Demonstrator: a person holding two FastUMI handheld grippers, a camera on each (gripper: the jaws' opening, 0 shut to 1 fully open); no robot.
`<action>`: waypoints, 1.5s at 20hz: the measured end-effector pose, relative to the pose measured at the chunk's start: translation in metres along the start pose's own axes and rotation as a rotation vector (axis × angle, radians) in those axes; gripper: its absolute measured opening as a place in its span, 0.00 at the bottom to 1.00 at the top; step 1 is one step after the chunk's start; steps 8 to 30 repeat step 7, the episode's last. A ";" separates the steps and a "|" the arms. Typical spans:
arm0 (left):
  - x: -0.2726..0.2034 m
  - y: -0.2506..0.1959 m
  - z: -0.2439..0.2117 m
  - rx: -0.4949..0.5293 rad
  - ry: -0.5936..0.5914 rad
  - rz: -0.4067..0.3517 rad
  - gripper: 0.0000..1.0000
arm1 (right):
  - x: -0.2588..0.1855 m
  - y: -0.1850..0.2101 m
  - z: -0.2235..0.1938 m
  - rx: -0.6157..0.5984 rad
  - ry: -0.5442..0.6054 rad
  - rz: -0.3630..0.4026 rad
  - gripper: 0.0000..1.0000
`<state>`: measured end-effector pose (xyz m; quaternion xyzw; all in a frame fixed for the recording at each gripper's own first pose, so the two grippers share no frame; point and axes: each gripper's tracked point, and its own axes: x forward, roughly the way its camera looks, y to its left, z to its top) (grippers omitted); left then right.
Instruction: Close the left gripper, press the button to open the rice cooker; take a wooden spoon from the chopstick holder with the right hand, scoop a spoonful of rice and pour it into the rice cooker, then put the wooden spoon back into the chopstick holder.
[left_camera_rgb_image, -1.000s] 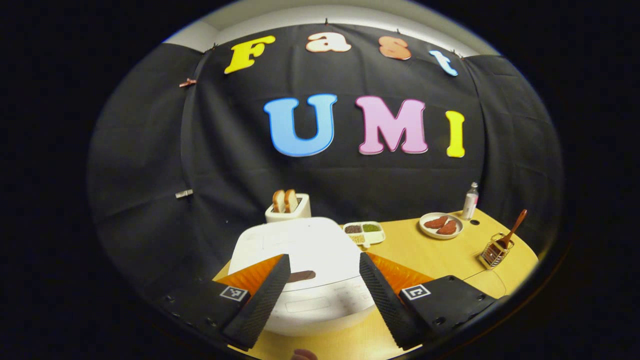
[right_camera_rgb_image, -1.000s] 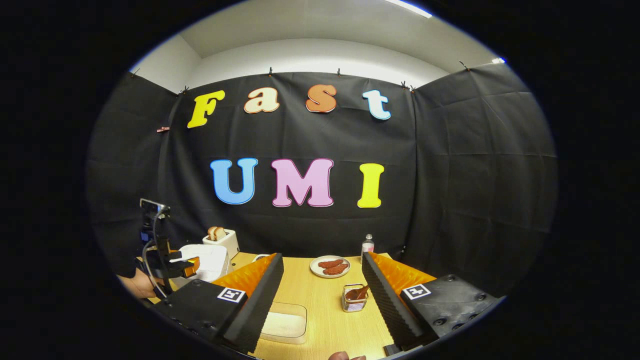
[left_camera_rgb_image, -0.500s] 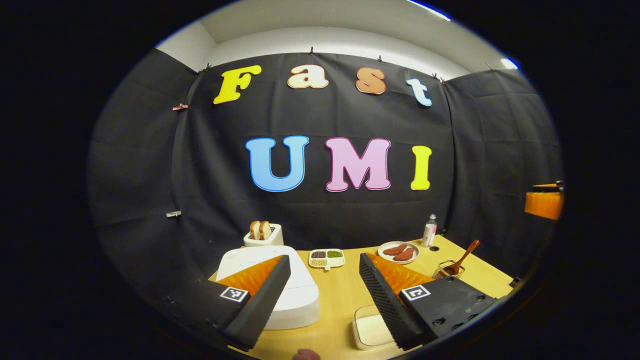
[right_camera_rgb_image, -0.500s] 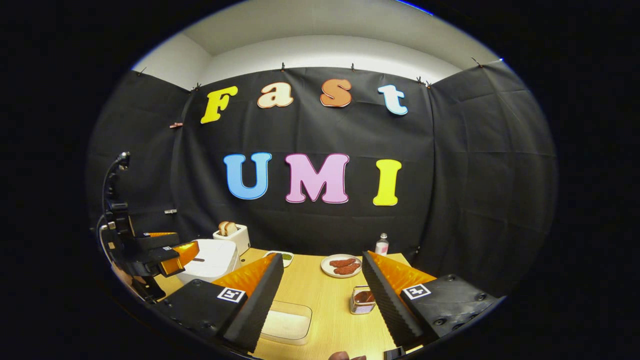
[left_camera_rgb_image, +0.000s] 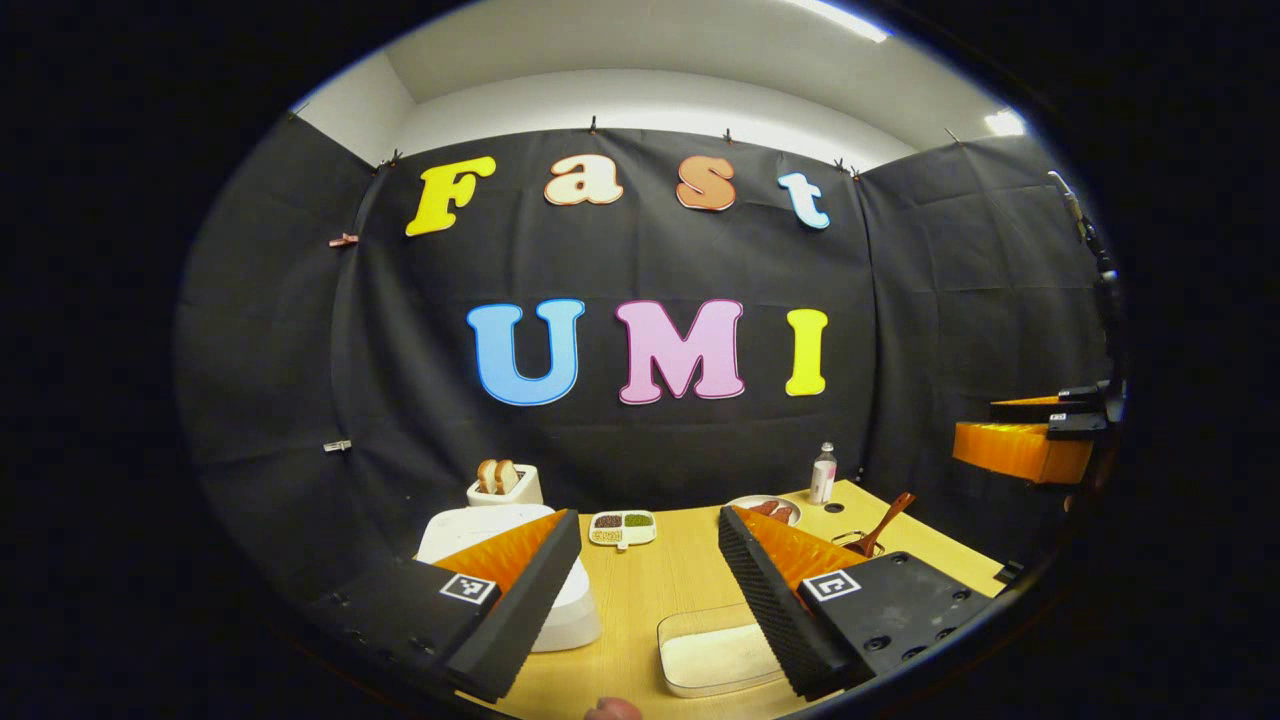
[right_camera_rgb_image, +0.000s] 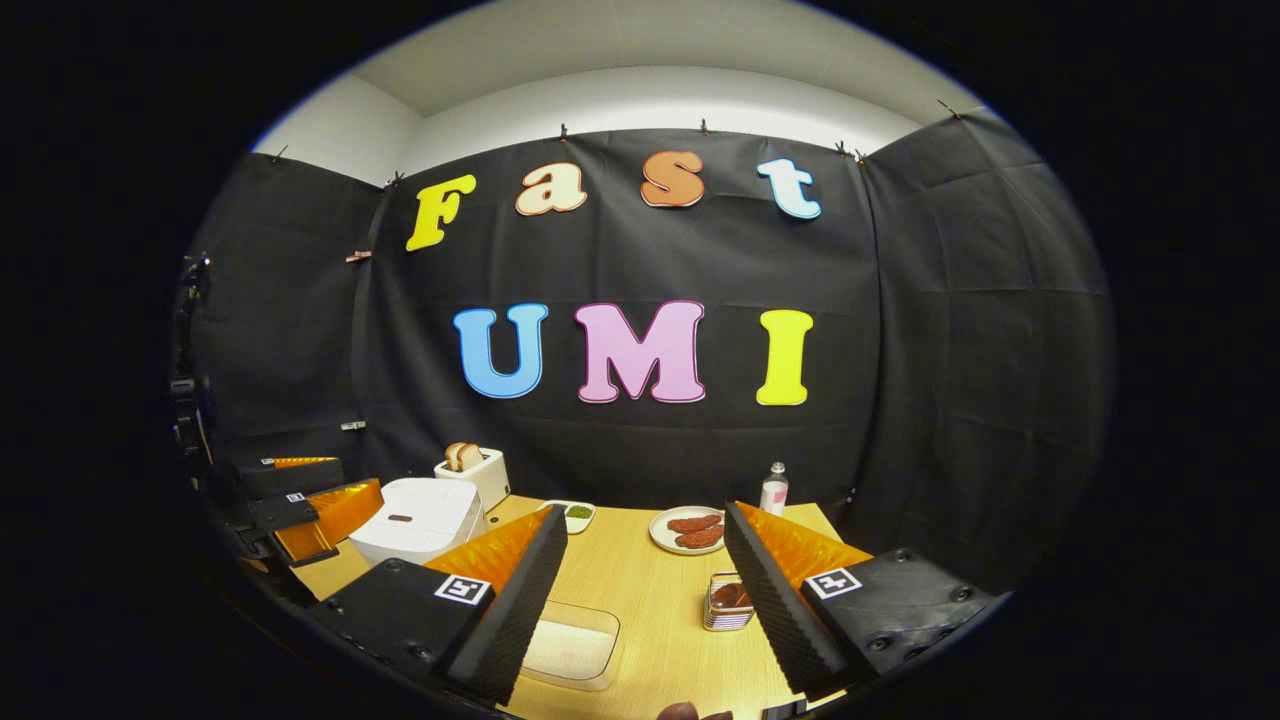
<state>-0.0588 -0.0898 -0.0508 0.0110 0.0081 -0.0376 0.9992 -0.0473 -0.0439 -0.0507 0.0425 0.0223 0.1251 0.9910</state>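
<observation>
Your left gripper is held wide and empty above the near edge of the counter, and your right gripper is wide and empty in the same way, with nothing between the fingers of either one. The white rice cooker stands at the left side of the counter with its lid down, just in front of the toaster. The wooden spoon stands in the wire chopstick holder at the right side, its handle leaning out. The clear container of rice lies near you, between the cooker and the holder. This arrangement fits two stages: the lid is still to be opened and the rice to be scooped, or the spoon is already returned and the lid is shut again. From these pictures I cannot tell which it is, and whether rice is inside the cooker is hidden by the lid.
</observation>
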 end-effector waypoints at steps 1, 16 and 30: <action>-0.003 -0.002 0.003 0.000 -0.006 0.012 0.96 | 0.000 -0.004 -0.001 0.002 0.002 0.000 0.98; -0.006 -0.016 0.001 -0.016 -0.004 0.029 0.96 | 0.002 -0.025 -0.003 0.011 0.017 0.000 0.98; -0.006 -0.016 0.001 -0.016 -0.004 0.029 0.96 | 0.002 -0.025 -0.003 0.011 0.017 0.000 0.98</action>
